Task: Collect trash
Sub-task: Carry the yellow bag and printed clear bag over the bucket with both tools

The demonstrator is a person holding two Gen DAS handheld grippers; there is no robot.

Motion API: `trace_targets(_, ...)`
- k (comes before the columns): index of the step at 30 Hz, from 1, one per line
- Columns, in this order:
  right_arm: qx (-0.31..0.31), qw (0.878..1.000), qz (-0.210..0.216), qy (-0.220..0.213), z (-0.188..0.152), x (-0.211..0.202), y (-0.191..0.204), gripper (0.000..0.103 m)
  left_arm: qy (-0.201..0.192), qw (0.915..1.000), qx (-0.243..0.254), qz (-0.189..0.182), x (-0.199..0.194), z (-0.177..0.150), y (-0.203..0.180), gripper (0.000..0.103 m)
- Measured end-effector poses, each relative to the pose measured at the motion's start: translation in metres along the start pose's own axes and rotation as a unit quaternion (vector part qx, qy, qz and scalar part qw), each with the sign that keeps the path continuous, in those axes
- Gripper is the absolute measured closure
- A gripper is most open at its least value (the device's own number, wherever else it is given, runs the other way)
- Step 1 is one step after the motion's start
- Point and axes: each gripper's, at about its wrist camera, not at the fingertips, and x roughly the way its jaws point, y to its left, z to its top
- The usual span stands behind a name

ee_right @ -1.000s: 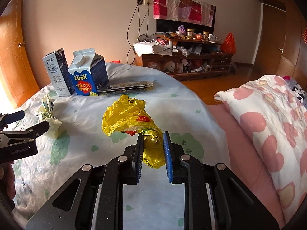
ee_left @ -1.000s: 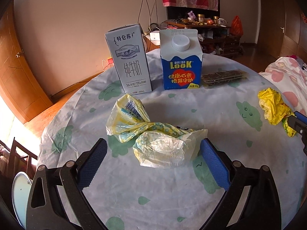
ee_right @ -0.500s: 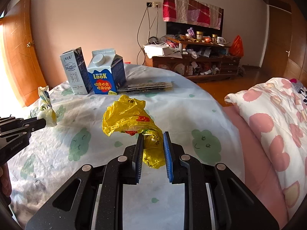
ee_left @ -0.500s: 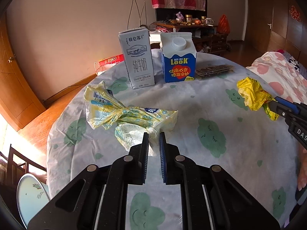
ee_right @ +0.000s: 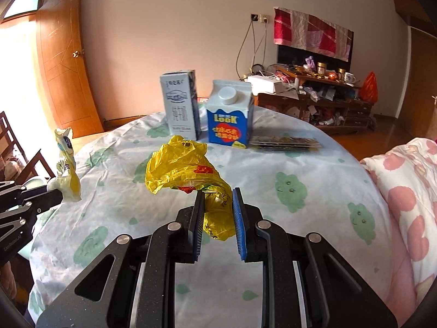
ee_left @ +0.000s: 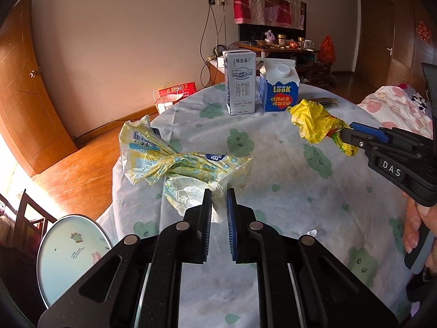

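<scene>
The left hand-held gripper (ee_left: 219,195) squeezed the pale crinkly bag (ee_left: 174,161); the right hand-held gripper (ee_right: 217,199) squeezed the yellow bag (ee_right: 180,168), likely for carrying off the counter (ee_right: 300,164).

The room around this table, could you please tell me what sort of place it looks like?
Most likely a lived-in home, perhaps a combined living and sleeping room: a cloth-covered round table, a cluttered wooden sideboard against the wall, and pink-patterned bedding right beside the table.

Background clutter
Wooden door (ee_right: 64,63) left, cluttered shelf (ee_right: 316,101) rear, floral bedding (ee_right: 404,191) right, round stool (ee_left: 71,251) beside counter (ee_left: 286,191).
</scene>
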Motion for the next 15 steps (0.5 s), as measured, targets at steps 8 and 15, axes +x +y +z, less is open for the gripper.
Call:
trace_targets(8,-0.033,0.999,0.03,-0.01,0.004,0.002,0.053,0.082,-0.007,0.9996,-0.019,0.02,-0.024,-0.025,0.035,0.092)
trace_targets(15,-0.053,0.997,0.053,-0.02,0.005,0.006,0.088,0.082,-0.009,0.9982,-0.043,0.042,-0.037,-0.039,0.064,0.092)
